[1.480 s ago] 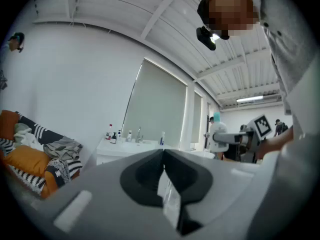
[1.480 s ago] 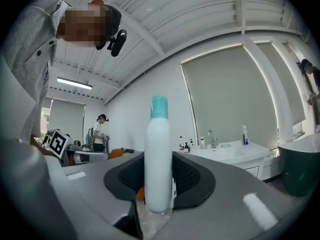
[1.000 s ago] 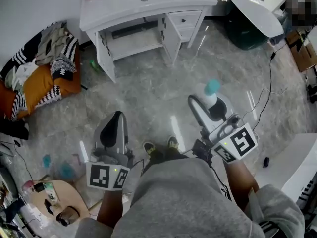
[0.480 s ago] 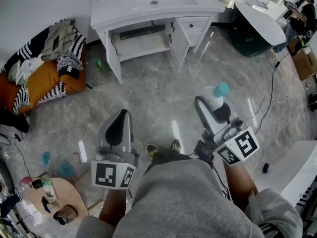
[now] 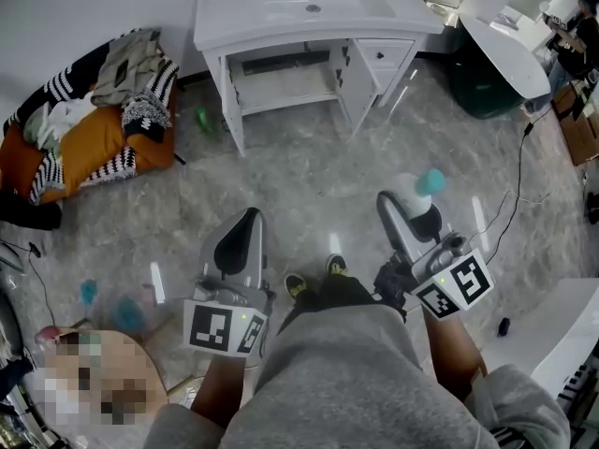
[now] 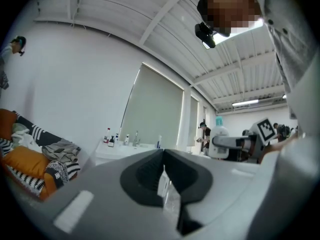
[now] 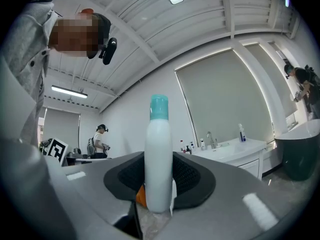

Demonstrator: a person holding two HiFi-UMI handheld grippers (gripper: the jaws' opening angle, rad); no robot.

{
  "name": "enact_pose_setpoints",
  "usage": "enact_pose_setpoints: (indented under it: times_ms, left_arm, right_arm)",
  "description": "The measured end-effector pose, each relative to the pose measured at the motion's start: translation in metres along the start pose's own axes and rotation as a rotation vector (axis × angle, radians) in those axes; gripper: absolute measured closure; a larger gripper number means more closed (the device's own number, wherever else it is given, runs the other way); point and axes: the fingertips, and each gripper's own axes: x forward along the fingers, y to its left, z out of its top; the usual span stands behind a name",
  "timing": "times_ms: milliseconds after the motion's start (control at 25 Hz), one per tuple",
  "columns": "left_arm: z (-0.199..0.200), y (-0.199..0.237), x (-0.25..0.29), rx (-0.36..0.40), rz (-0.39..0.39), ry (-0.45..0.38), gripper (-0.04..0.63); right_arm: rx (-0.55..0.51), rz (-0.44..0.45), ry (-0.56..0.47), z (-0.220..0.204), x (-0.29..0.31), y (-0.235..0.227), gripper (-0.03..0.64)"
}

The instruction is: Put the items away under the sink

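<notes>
We stand on a wide grey marble floor (image 5: pixel 309 181). It lies open between our shoes (image 5: pixel 314 279) and the white vanity (image 5: pixel 281 12) at the top of the head view. The vanity's doors (image 5: pixel 356 87) are swung out, and the compartment under the sink (image 5: pixel 285 82) faces us. The floor is hemmed on the left by a pile of clothes (image 5: pixel 84 120) against the wall. On the right it is hemmed by a dark green tub (image 5: pixel 487 87) and a white counter (image 5: pixel 552 316) by our right arm.

Compared with a second ago, the vanity and the clothes sit further right in the head view. Both grippers have also drifted right, and the grip on the bottle is unchanged.

Our right gripper (image 7: pixel 159 176) is clamped on the white bottle (image 7: pixel 159 159) with a teal cap, which stands upright between the pads. It is well short of the vanity. Our left gripper (image 6: pixel 163 171) is pressed together with nothing in it.

A black cable (image 5: pixel 518 171) trails over the floor on the right. A small green thing (image 5: pixel 201 115) lies by the vanity's left leg, off the straight line to the compartment. Blue things (image 5: pixel 89 293) and a round table (image 5: pixel 94 382) sit at lower left, well clear.
</notes>
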Motion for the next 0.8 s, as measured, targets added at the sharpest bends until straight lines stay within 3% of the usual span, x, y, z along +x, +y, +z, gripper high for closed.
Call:
enact_pose_setpoints:
  times_ms: [520,800]
  left_arm:
    - [-0.003,0.010,0.016,0.031,0.030,0.005,0.584]
    - [-0.006,0.019,0.058,0.058,0.040,0.035,0.584]
  right_arm:
    - [-0.012,0.010,0.023,-0.007,0.021,-0.014,0.477]
    - [0.010,0.033,0.024,-0.007,0.054,-0.050,0.477]
